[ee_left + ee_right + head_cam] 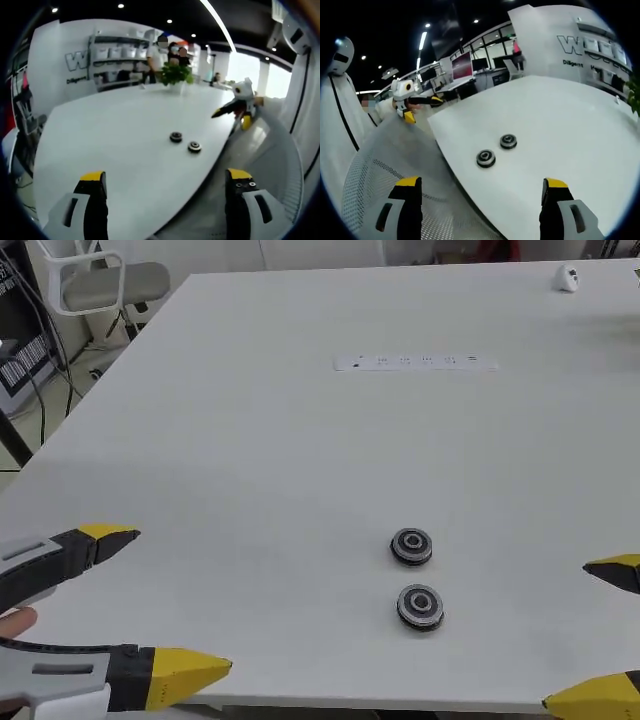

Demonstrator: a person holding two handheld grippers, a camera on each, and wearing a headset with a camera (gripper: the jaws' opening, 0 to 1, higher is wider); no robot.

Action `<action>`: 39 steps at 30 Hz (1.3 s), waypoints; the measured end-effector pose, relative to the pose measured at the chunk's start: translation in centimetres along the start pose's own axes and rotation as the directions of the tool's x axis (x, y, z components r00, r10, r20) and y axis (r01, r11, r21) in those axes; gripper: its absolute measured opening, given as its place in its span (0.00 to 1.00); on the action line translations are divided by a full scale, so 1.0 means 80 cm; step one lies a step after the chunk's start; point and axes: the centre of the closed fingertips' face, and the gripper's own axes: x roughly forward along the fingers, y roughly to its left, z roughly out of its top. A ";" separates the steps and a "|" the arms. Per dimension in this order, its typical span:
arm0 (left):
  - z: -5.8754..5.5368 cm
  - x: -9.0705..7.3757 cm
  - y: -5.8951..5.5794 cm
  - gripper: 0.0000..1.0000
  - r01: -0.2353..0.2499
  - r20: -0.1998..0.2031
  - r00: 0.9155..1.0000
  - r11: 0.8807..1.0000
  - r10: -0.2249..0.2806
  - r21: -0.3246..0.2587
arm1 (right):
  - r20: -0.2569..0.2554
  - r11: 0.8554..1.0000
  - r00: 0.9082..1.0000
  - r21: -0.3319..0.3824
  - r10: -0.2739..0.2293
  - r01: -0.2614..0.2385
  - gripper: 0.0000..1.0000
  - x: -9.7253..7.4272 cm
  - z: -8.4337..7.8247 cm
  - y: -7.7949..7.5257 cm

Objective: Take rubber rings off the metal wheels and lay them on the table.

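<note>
Two small metal wheels with dark rubber rings lie flat on the white table [300, 440], close to its front edge: a farther wheel [411, 546] [175, 137] [508, 141] and a nearer wheel [419, 606] [194, 146] [485, 158]. My left gripper [160, 605] [165, 175] is open at the table's front left, well apart from the wheels. My right gripper [590, 635] [481, 182] is open at the front right, also apart from them. Nothing is between either pair of yellow-tipped jaws. Each gripper view shows the other gripper across the wheels: the right gripper [235, 107] and the left gripper [415, 102].
A flush socket strip [415, 362] sits in the table's far middle, and a small white object [568, 278] lies at the far right. A chair [100, 280] stands past the far left corner. A potted plant [175, 75] and people stand at the far end.
</note>
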 end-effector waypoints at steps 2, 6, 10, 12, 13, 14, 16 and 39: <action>0.001 0.000 -0.001 1.00 0.002 0.005 1.000 1.000 -0.002 -0.006 | 0.009 1.000 1.000 0.007 -0.003 0.003 0.99 0.000 0.001 0.000; 0.002 0.000 -0.002 0.99 0.007 0.006 1.000 1.000 -0.007 -0.003 | 0.015 1.000 1.000 0.009 0.001 -0.001 0.99 0.000 0.002 0.002; 0.003 -0.001 0.000 0.99 0.002 0.010 1.000 1.000 -0.002 -0.003 | 0.016 1.000 1.000 0.010 -0.009 0.009 0.99 -0.001 0.003 -0.001; 0.003 -0.002 0.000 0.98 0.004 0.012 1.000 1.000 -0.004 -0.004 | 0.015 1.000 1.000 0.006 -0.013 0.013 0.99 -0.002 0.004 0.000; 0.003 -0.003 0.000 0.98 0.006 0.012 1.000 1.000 -0.006 -0.004 | 0.014 1.000 1.000 0.001 -0.014 0.014 0.99 -0.003 0.004 0.000; 0.004 -0.003 -0.001 0.98 0.007 0.015 1.000 1.000 -0.007 -0.006 | 0.017 1.000 1.000 -0.001 -0.013 0.013 0.99 -0.003 0.004 0.000; 0.003 -0.003 -0.001 0.97 0.007 0.018 1.000 1.000 -0.007 -0.011 | 0.024 1.000 1.000 0.012 -0.013 0.013 0.99 -0.003 0.004 -0.001; 0.030 -0.011 -0.011 1.00 0.052 0.088 0.995 0.998 -0.049 -0.033 | 0.039 0.998 0.997 0.032 -0.061 0.060 0.98 -0.015 0.003 -0.007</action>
